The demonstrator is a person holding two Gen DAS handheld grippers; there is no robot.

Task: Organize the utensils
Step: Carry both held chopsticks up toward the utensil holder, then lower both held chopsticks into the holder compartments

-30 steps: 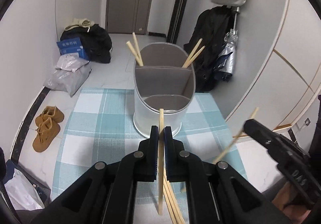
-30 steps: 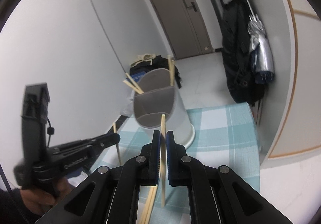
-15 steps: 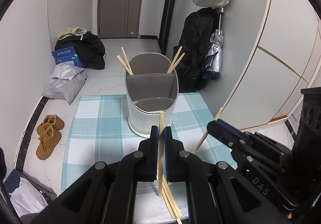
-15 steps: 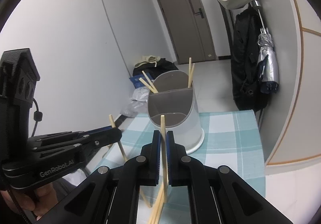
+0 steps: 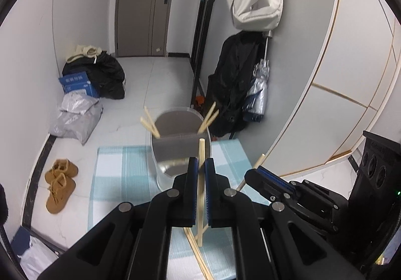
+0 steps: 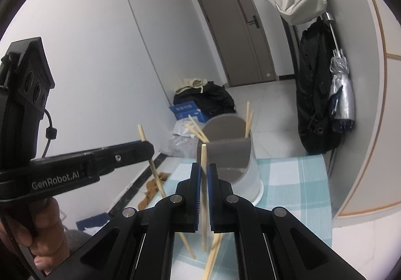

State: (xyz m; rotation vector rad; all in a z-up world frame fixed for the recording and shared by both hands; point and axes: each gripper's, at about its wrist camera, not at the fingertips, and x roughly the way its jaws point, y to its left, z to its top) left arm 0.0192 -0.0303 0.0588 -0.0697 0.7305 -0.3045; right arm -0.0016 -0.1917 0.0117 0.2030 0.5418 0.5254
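Chopstick (image 5: 200,174) clamped near-upright between closed jaws of left gripper (image 5: 199,167), held above checked cloth (image 5: 117,179), in front of white utensil holder (image 5: 163,174). Second chopstick (image 6: 203,179) pinched likewise in closed right gripper (image 6: 204,174). Two chopstick pairs (image 5: 150,122) standing in holder's rear compartment; loose chopsticks (image 5: 200,255) lying on cloth before holder.

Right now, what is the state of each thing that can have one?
Left gripper: jaws shut on a chopstick, held upright.
Right gripper: jaws shut on another chopstick.
Utensil holder: upright, four chopsticks inside.
Loose chopsticks: lying on the checked cloth.
Door: closed.
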